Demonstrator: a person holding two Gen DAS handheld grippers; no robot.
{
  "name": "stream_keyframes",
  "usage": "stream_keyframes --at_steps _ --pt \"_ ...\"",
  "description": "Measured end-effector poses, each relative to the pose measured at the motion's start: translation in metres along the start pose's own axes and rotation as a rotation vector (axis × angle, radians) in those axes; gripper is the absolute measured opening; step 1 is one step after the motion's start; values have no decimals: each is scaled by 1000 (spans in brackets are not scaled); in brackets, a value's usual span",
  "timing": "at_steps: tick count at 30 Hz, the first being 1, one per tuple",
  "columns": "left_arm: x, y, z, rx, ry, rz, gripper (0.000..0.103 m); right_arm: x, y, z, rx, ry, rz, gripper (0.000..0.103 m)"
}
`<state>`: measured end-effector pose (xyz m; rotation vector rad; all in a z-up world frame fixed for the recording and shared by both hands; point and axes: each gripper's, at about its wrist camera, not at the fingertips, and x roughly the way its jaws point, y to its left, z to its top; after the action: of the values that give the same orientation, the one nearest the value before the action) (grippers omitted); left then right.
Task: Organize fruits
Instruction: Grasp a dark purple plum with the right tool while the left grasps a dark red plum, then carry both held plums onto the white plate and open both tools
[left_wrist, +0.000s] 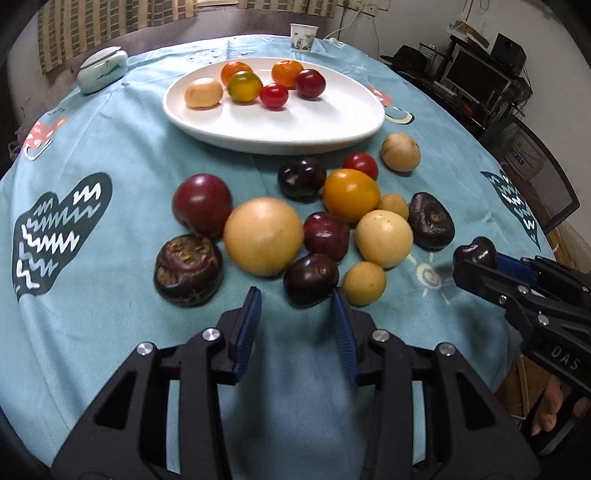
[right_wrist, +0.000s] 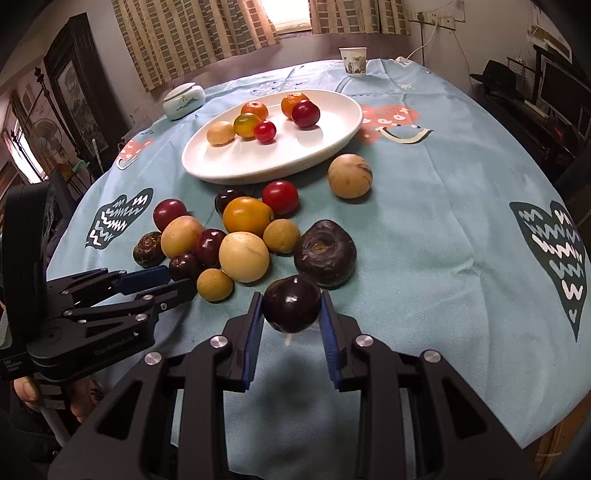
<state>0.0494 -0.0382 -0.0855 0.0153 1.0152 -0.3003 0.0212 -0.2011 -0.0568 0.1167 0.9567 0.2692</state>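
A white oval plate (left_wrist: 295, 118) (right_wrist: 314, 144) at the back of the table holds several small fruits: oranges, red tomatoes and a pale one. In front of it lies a loose pile of fruit (left_wrist: 264, 236) (right_wrist: 243, 258) on the teal cloth. My right gripper (right_wrist: 291, 299) (left_wrist: 476, 262) is shut on a dark plum (right_wrist: 291, 304) (left_wrist: 474, 253), held just above the cloth near the front edge. My left gripper (left_wrist: 295, 295) (right_wrist: 181, 280) stands open at the near side of the pile. Another dark plum (left_wrist: 310, 278) lies right by its right finger, with cloth showing between the pads.
A paper cup (left_wrist: 303, 37) (right_wrist: 352, 61) stands at the far edge and a lidded ceramic jar (left_wrist: 103, 70) (right_wrist: 184, 99) at the back left. A large wrinkled dark fruit (right_wrist: 325, 253) sits just beyond the held plum. A chair (left_wrist: 535, 173) stands off the table's right.
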Motion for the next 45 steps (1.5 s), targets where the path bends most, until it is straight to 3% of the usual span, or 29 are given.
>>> stream_keyframes --at_steps 5,6,8,11,29,38,45 --pt "7 -9 5 25 -23 35 43 -1 -5 -1 15 4 13 30" --pt "8 -10 6 23 -26 37 41 -1 -5 -1 17 6 15 30" --pt "8 -11 6 25 -29 48 27 -2 -5 -1 17 6 19 30" --pt "2 -7 4 13 -27 10 27 -4 -4 0 18 0 20 30" --pt "-31 6 8 1 -83 -5 27 0 14 7 -20 10 39 31" --pt "-40 14 45 15 -131 6 27 8 23 37 -60 -10 52 31" --pt "-36 31 102 19 -156 49 27 21 21 81 -84 -18 58 30"
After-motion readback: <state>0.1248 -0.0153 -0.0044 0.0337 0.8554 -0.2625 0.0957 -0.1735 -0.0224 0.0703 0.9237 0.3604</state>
